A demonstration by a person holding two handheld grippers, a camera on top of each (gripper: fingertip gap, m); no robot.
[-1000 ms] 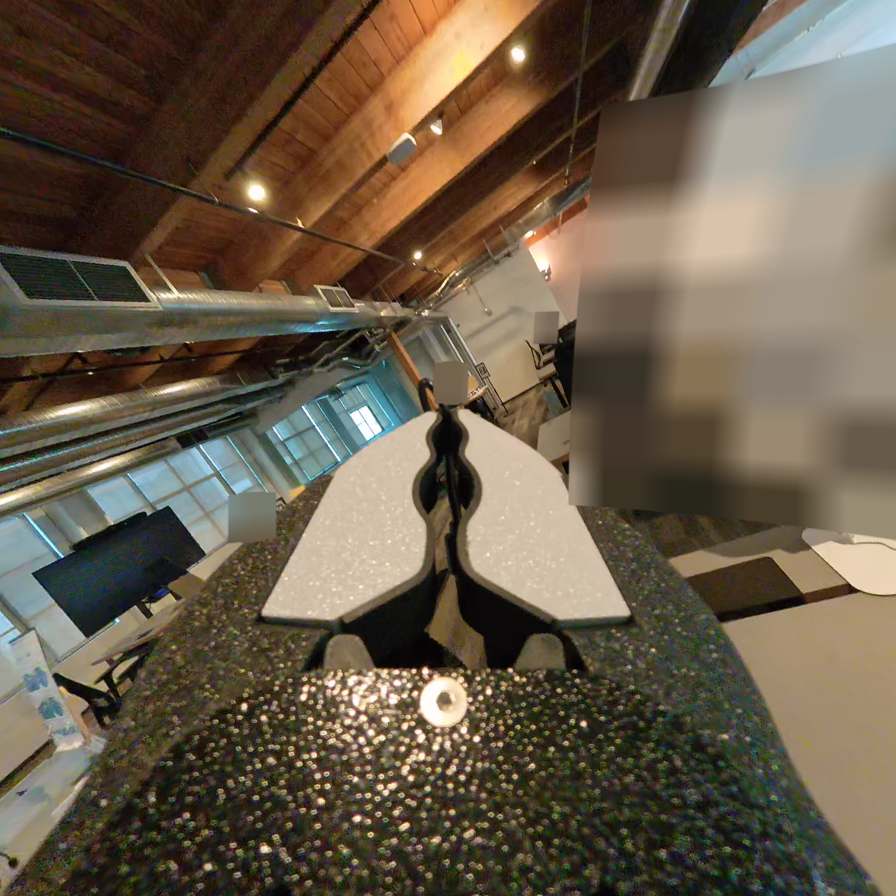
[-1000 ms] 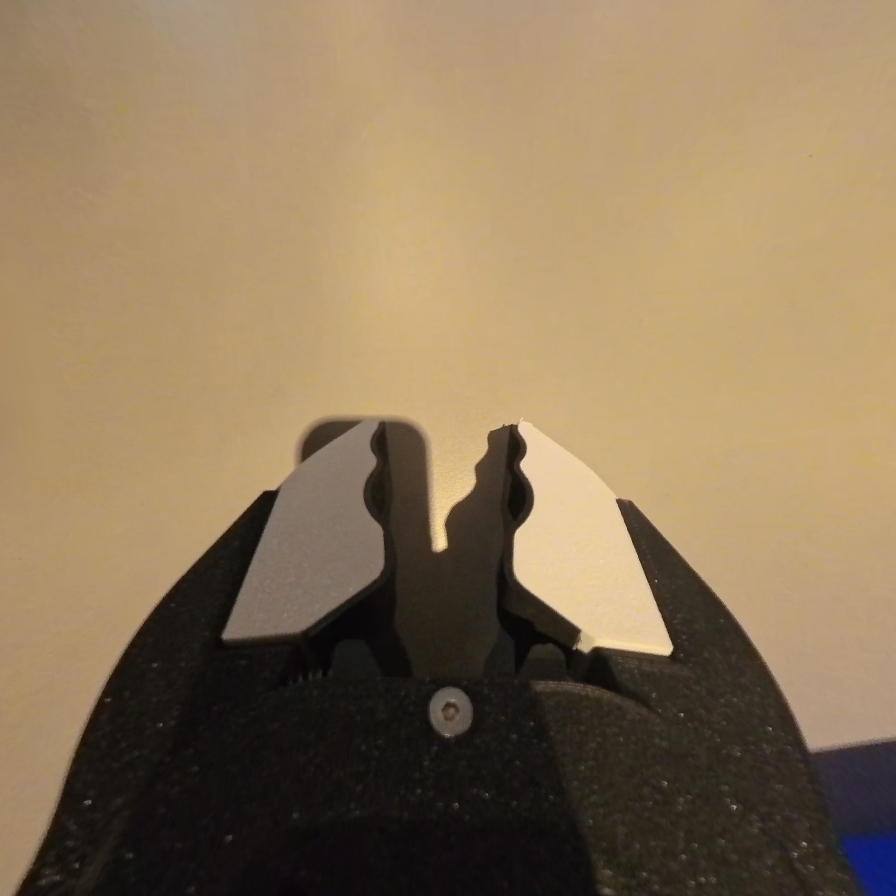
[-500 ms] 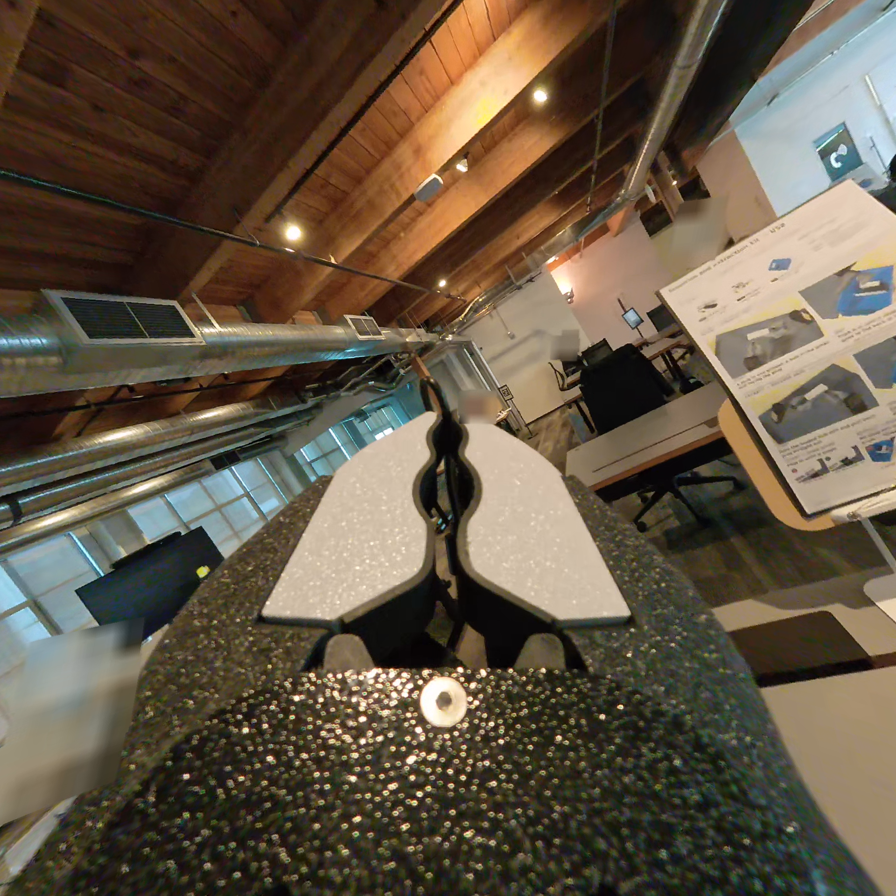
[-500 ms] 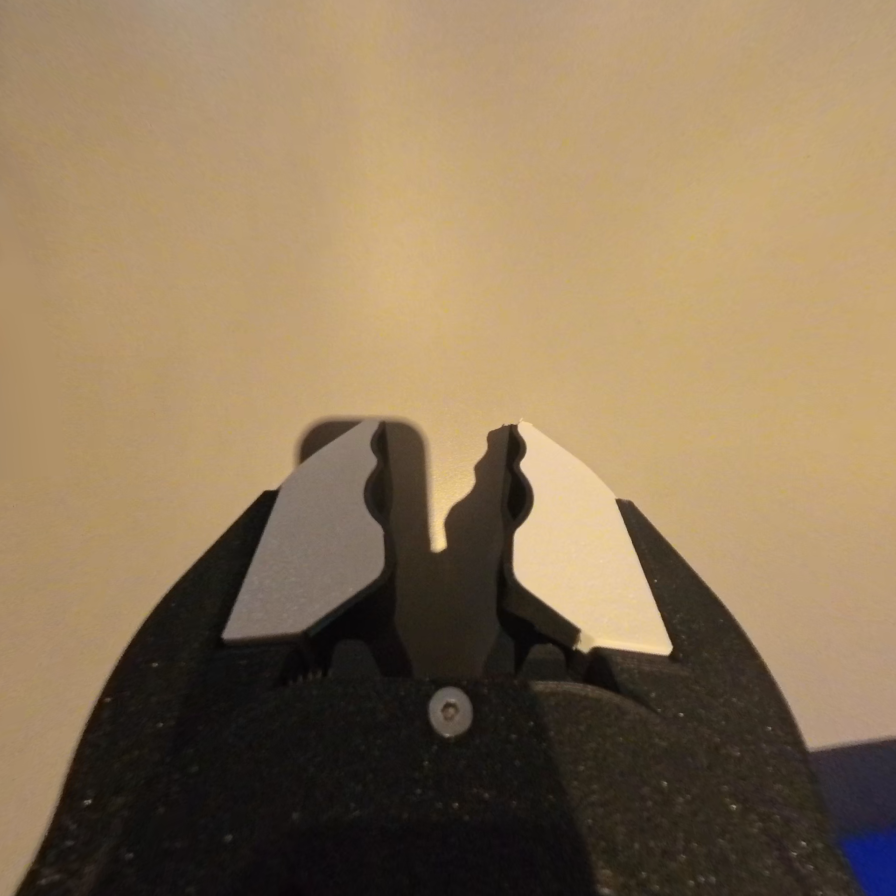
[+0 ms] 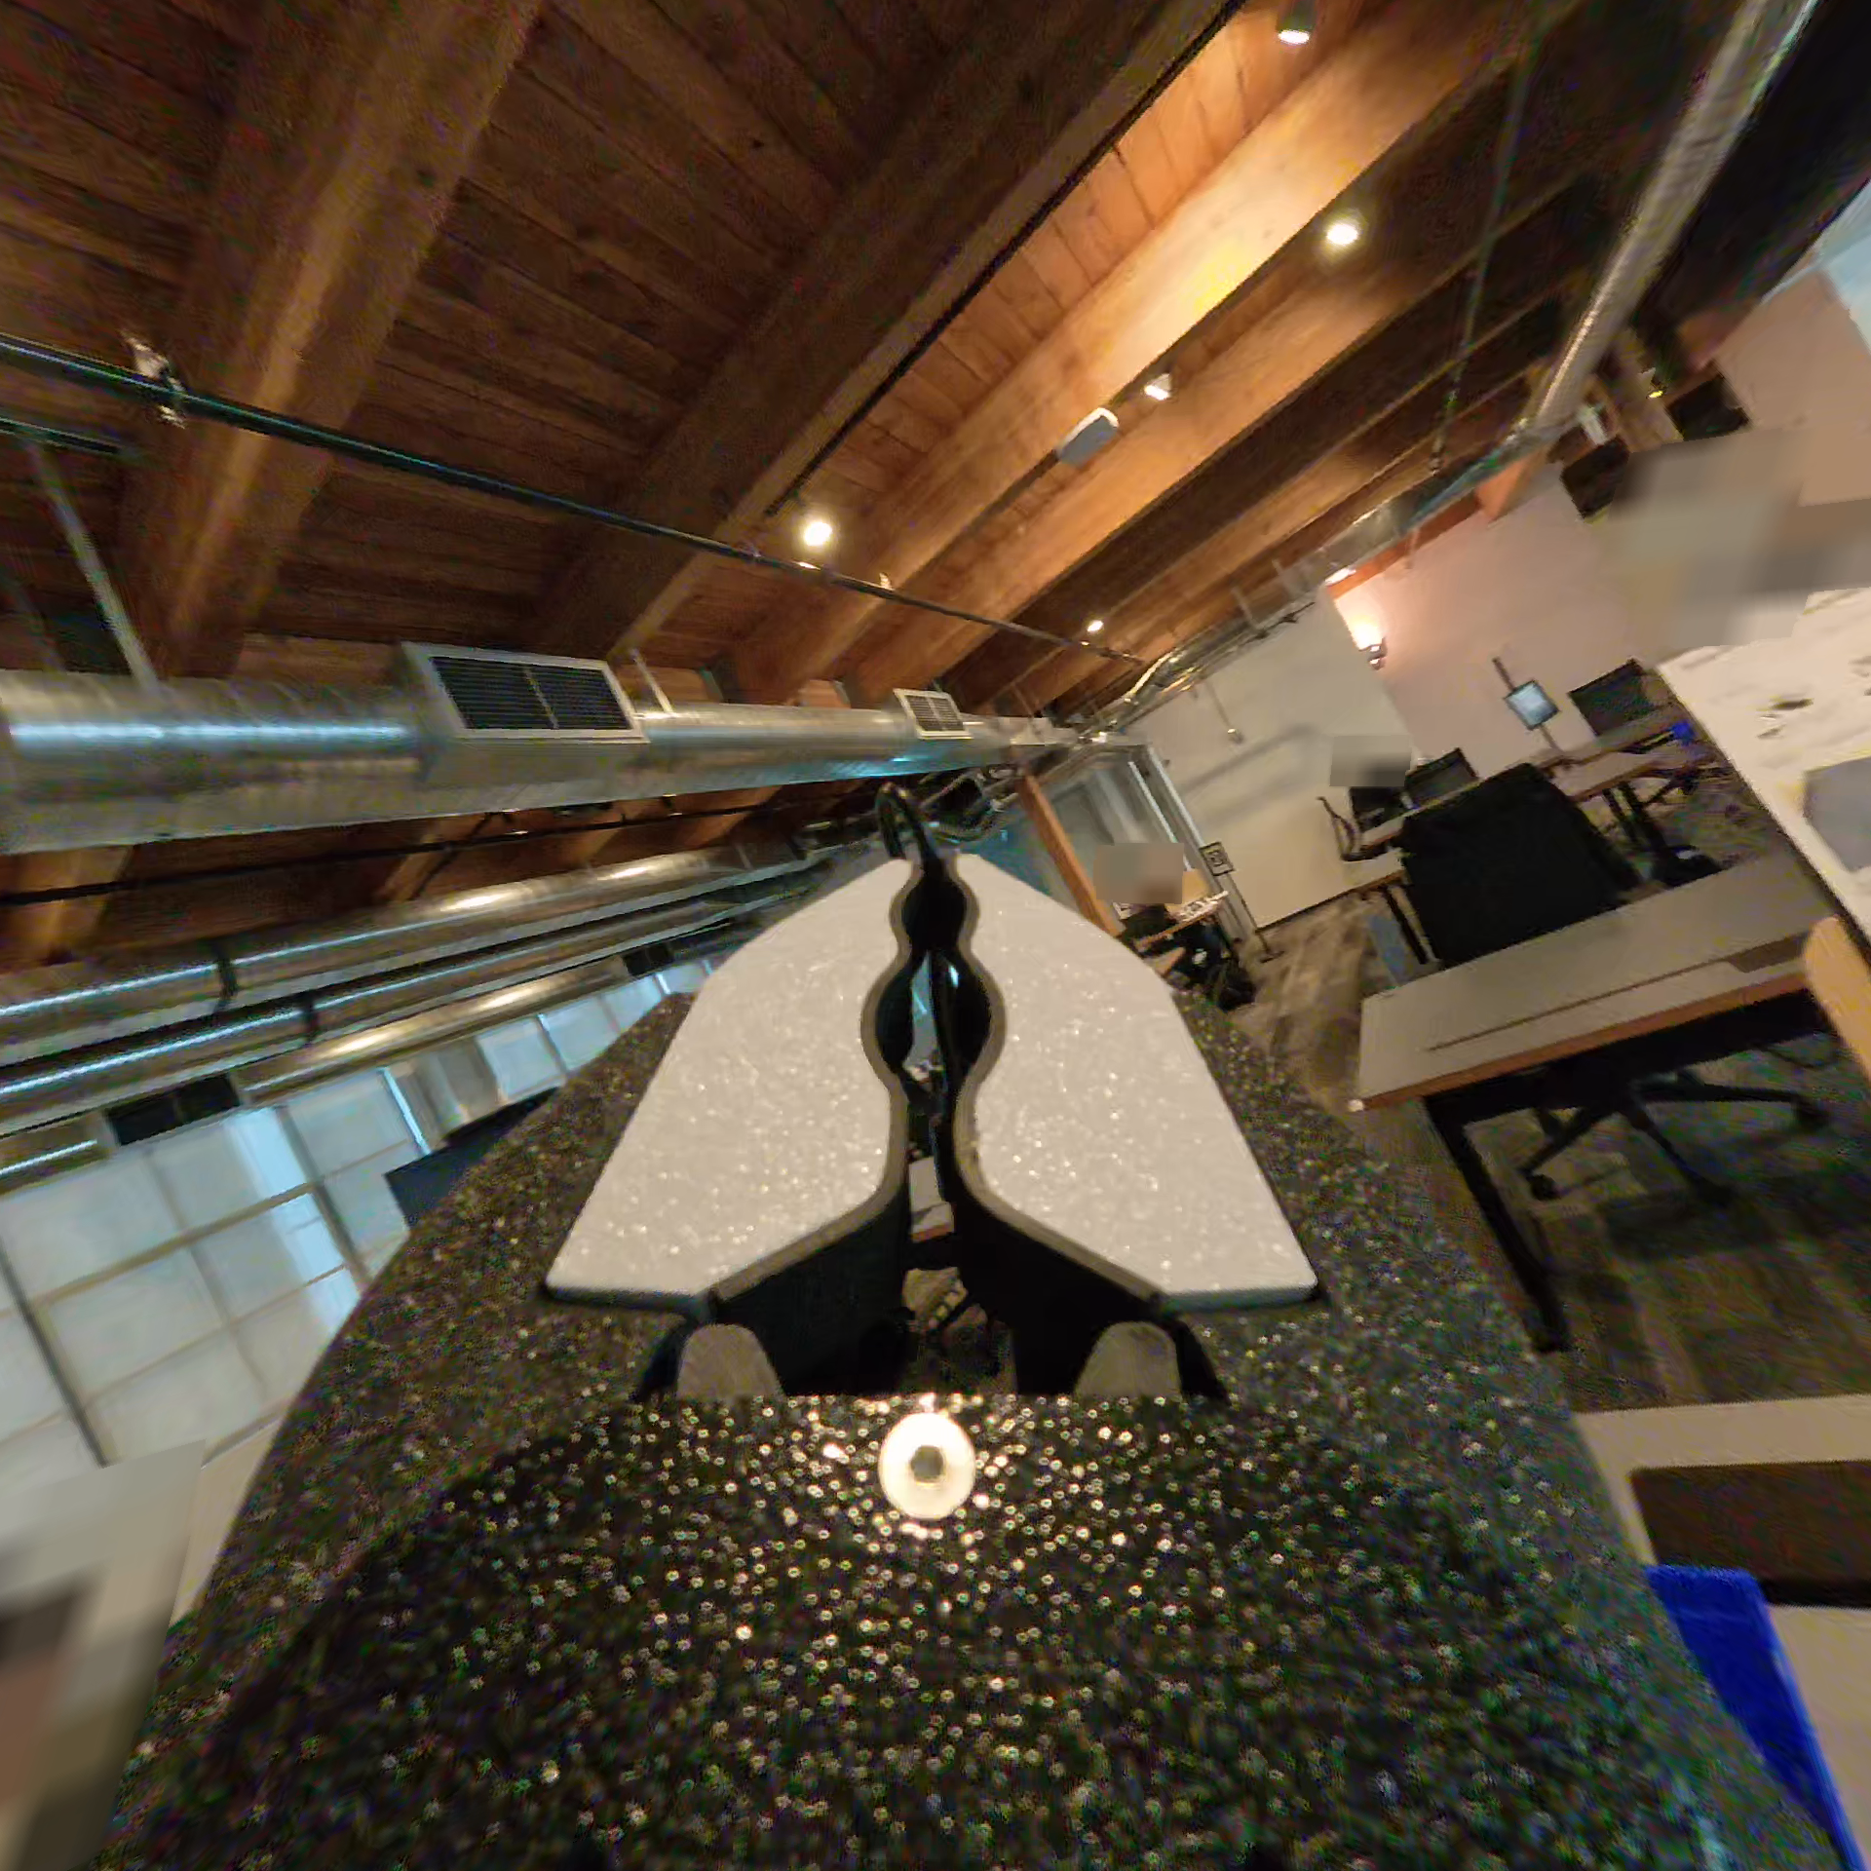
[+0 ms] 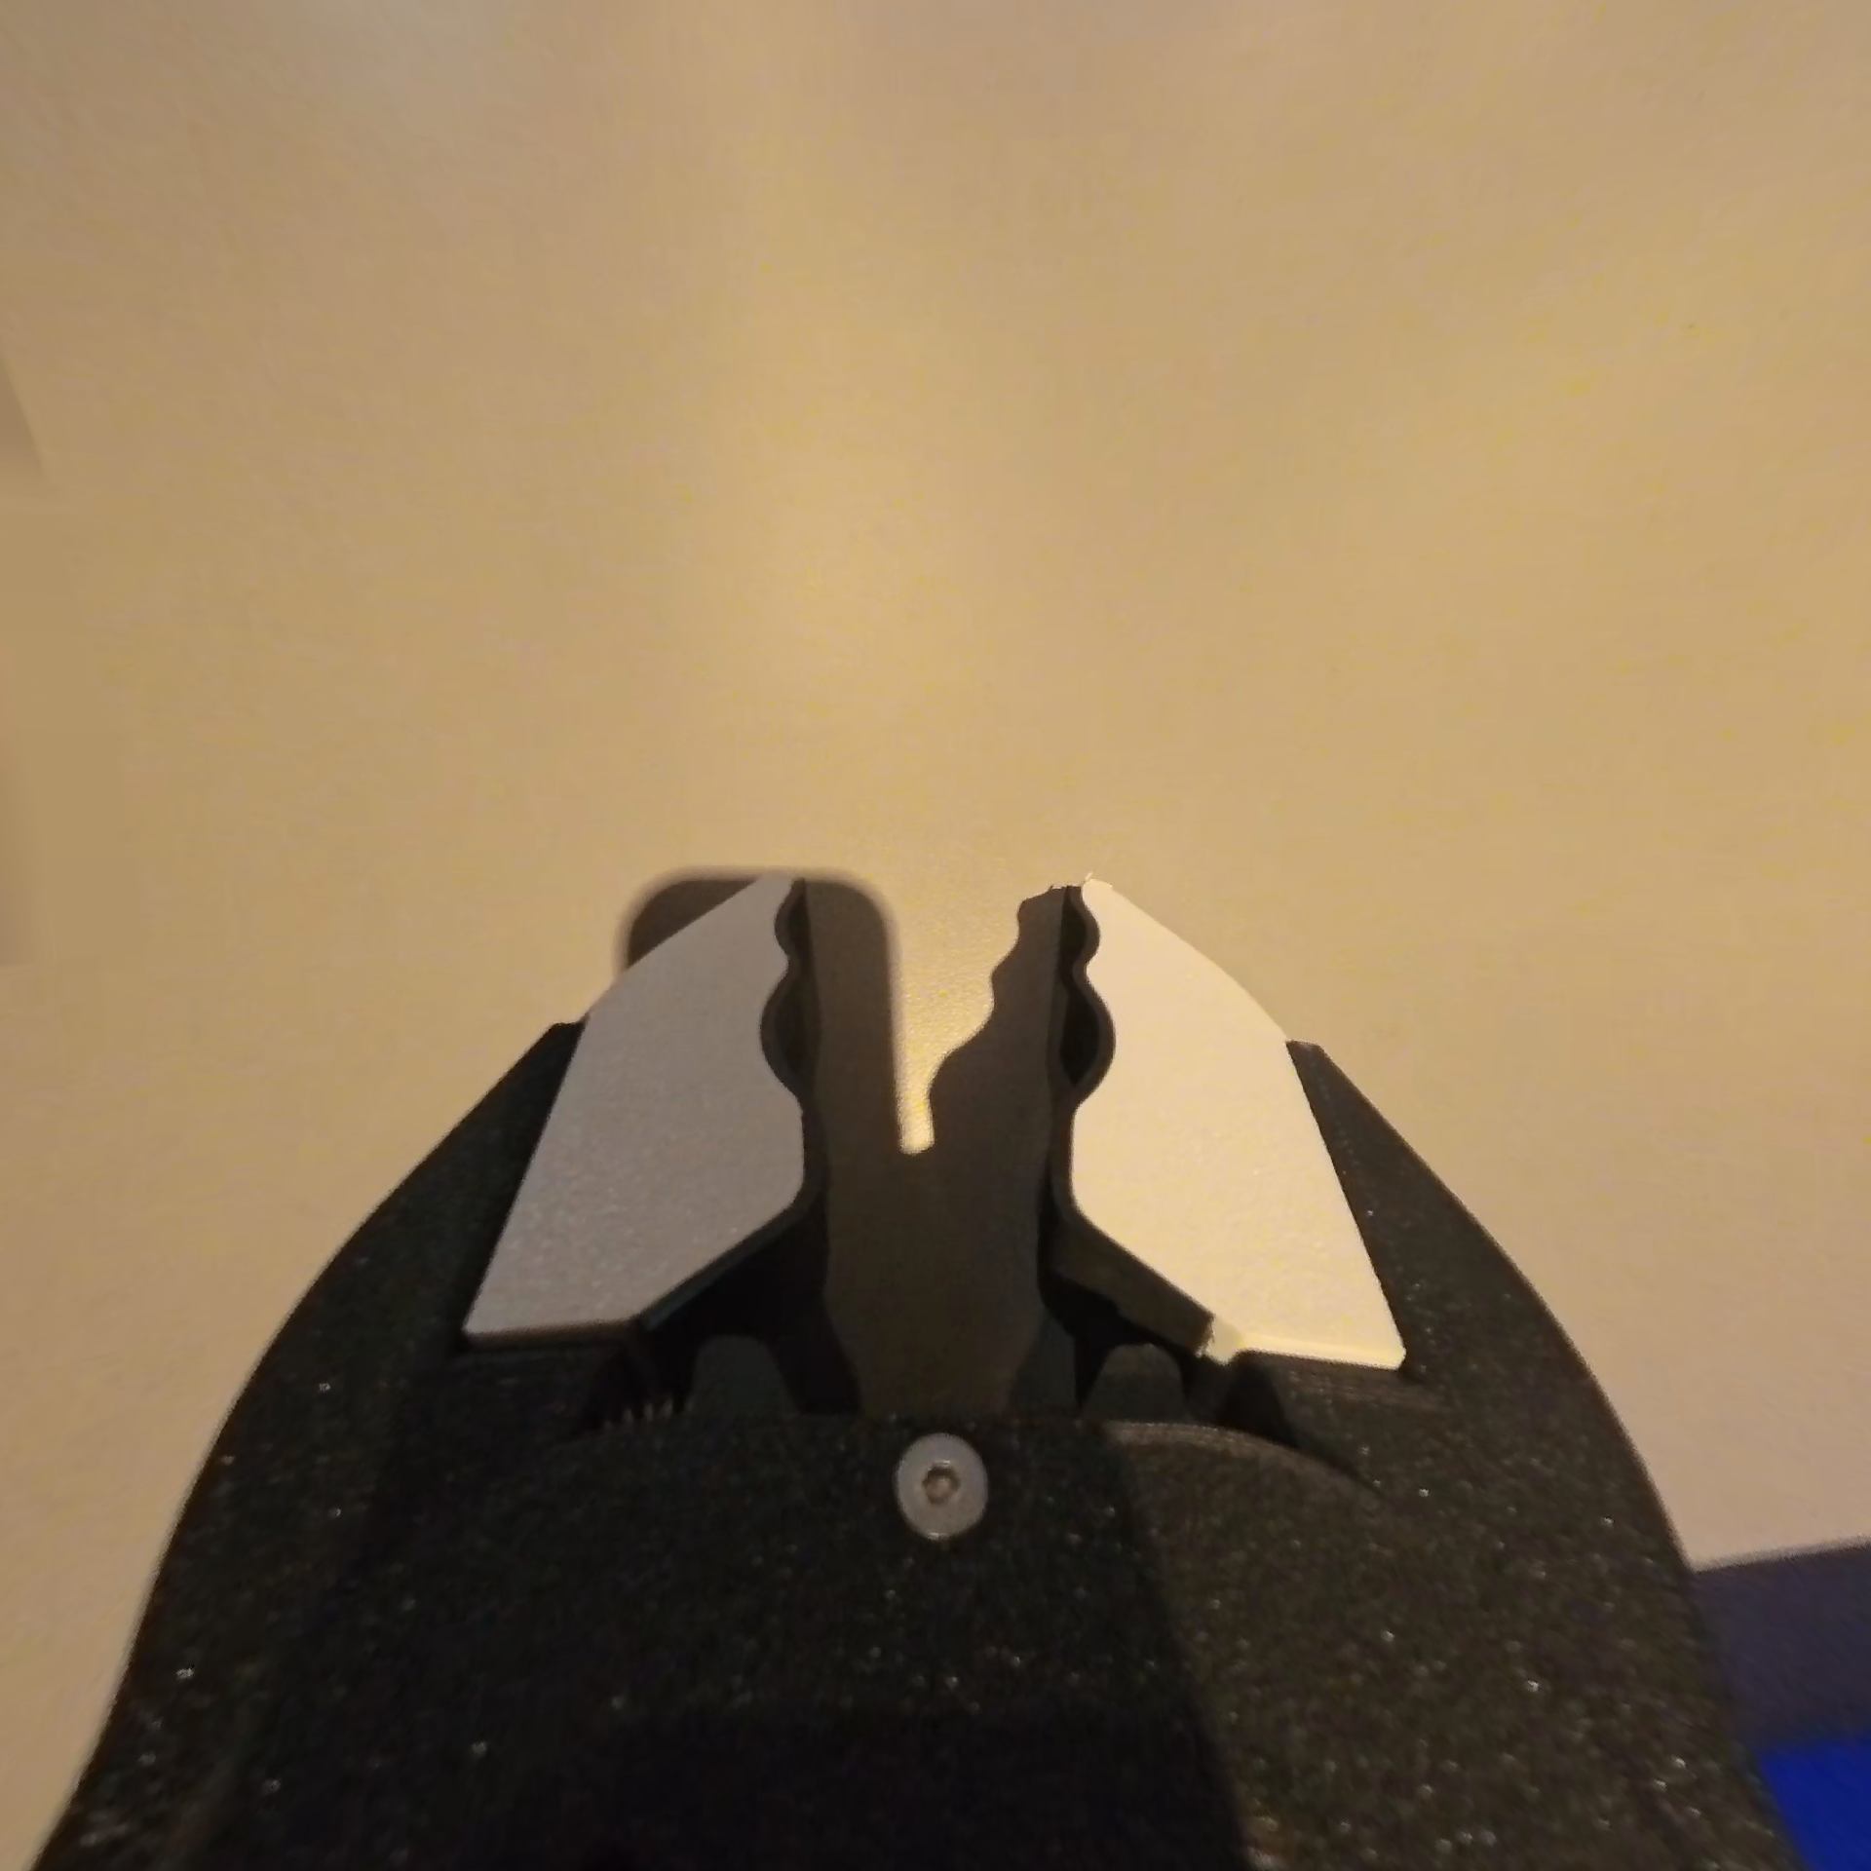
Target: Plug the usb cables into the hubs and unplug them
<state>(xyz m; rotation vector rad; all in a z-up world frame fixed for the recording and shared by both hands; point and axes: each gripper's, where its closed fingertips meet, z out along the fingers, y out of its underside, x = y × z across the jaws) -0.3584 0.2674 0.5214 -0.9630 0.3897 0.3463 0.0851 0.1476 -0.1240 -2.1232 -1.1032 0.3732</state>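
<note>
Backdrop: I'm seeing wooden ceiling above my left claw.
Left claw: pinching thin black cable.
Right claw: gaping apart, gripping nothing, facing beige surface.

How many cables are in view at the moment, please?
1: a thin black cable pinched in the shut left gripper, looping above its tips. Others may lie out of view.

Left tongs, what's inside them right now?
A thin black cable is pinched in the left tongs, looping out past the tips. Its plug and its far end cannot be seen.
</note>
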